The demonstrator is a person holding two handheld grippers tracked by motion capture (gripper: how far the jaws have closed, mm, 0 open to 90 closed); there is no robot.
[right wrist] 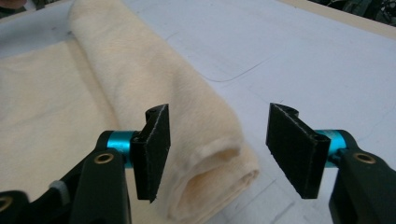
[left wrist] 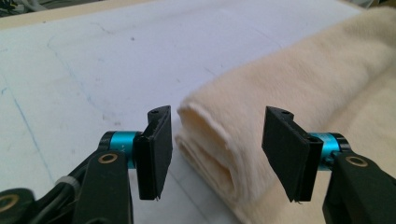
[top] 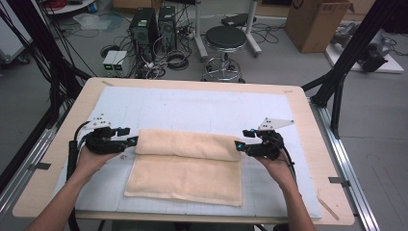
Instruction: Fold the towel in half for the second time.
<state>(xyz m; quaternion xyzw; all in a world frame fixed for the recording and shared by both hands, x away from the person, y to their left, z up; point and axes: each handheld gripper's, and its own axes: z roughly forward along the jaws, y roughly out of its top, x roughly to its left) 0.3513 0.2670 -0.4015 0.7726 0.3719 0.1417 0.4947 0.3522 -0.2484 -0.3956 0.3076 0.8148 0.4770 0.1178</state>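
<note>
A cream towel [top: 185,166] lies on the white mat, its far part rolled into a thick roll [top: 187,143] and its near part flat. My left gripper [top: 132,140] sits at the roll's left end, open. In the left gripper view the roll's end [left wrist: 210,144] lies between the black pads [left wrist: 156,151], which stand apart from it. My right gripper [top: 239,146] is at the roll's right end, also open. In the right gripper view that end of the roll [right wrist: 210,177] sits between the spread pads [right wrist: 294,149], untouched.
The white mat [top: 192,108] covers a wooden table [top: 308,110]. Beyond the table's far edge stand a black stool [top: 225,41], computer towers [top: 144,26] and floor cables. A black frame leg [top: 346,62] rises at the right.
</note>
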